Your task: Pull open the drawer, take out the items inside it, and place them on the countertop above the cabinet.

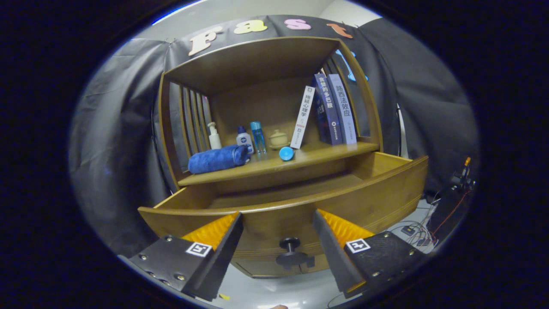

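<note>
Drawer point(300, 201): pulled well out of the cabinet point(266, 60), its front just beyond the fingers; the visible part of its floor looks bare, the near part hidden behind the front. Knob point(291, 251): black, on the drawer front, between the fingers and untouched. Gripper point(278, 223): fingers spread wide, holding nothing. Countertop point(274, 165): carries a rolled blue towel point(218, 159), bottles point(248, 137), a small jar point(279, 138), a blue cap point(286, 153) and books point(330, 109). Step in hand, by judgement: check the drawer for anything left; rise over the front rim before reaching in. Room: open between drawer front and countertop edge; free countertop lies around the cap.
</note>
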